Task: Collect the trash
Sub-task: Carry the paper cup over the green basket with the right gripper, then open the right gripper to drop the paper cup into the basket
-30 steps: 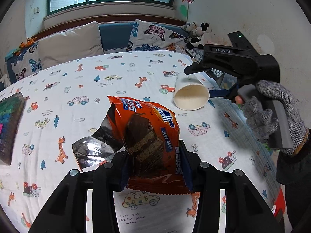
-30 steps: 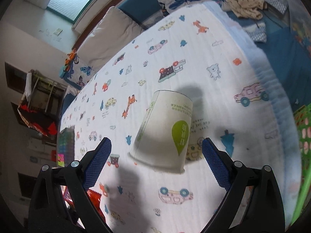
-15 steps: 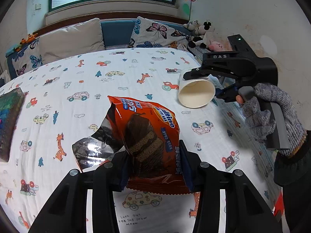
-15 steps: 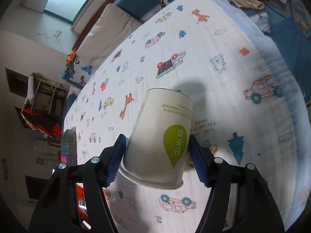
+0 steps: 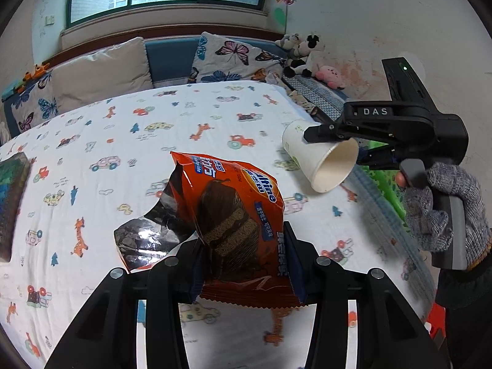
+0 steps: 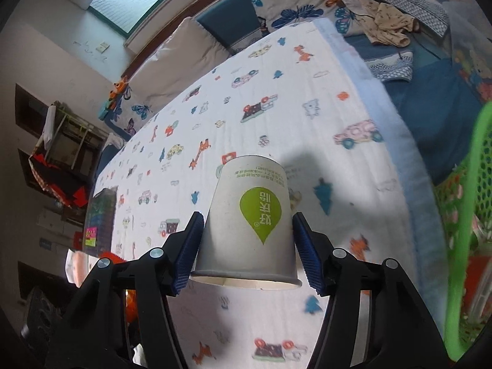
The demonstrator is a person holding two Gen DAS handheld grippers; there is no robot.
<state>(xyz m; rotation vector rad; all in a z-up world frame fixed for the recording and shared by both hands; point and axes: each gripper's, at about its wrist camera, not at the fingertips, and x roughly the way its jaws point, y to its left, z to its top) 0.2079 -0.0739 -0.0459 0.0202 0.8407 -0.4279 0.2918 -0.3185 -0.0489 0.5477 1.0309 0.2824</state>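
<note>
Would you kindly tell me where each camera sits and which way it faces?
Left wrist: on the left claw, looking down over the bed towards the window; shows its fingers clamping a snack wrapper, plus the gloved right hand.
Right wrist: on the right claw, facing across the bed; its jaws are closing on a paper cup.
Shared: the paper cup, the bed.
</note>
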